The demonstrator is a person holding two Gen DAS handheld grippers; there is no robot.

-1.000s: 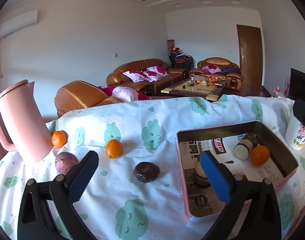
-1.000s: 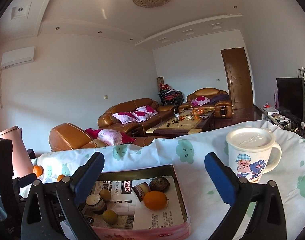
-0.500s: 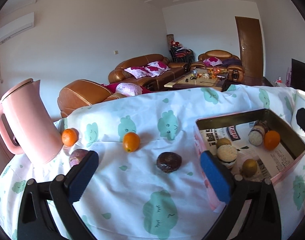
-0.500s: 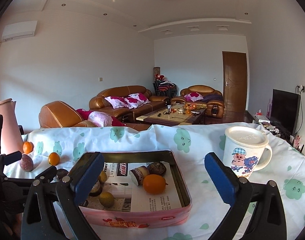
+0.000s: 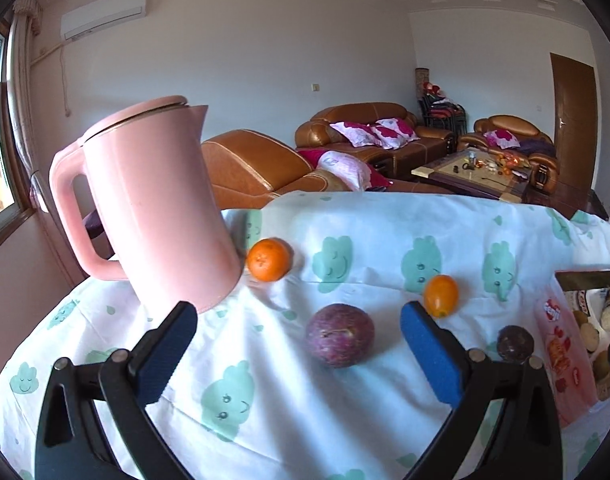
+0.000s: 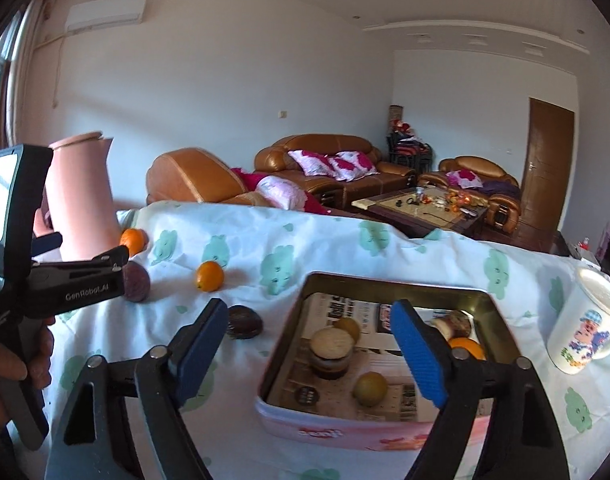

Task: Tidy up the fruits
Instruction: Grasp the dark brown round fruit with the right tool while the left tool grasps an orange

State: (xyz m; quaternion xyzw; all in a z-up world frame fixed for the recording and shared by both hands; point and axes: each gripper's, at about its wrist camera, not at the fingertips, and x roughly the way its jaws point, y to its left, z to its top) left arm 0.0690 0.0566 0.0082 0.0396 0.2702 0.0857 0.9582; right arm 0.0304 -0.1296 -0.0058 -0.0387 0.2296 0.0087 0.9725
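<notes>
My left gripper (image 5: 299,344) is open and empty, with a purple passion fruit (image 5: 340,335) lying between its fingers, untouched. A mandarin (image 5: 269,259) lies behind it by the jug, a small orange (image 5: 440,295) to its right, and a dark passion fruit (image 5: 515,344) further right. The pink tin (image 6: 389,364) holds several fruits and biscuits on newspaper. My right gripper (image 6: 311,350) is open and empty above the tin's left near edge. The left gripper's body shows in the right wrist view (image 6: 65,288) beside the purple fruit (image 6: 137,286).
A tall pink jug (image 5: 157,208) stands just left of the left gripper. A white cartoon mug (image 6: 589,328) stands right of the tin. The table carries a white cloth with green prints (image 5: 385,248); its far edge drops toward sofas.
My left gripper swung left from the tin toward the jug and now frames the purple passion fruit. My right gripper shifted left and lower over the tin's left part.
</notes>
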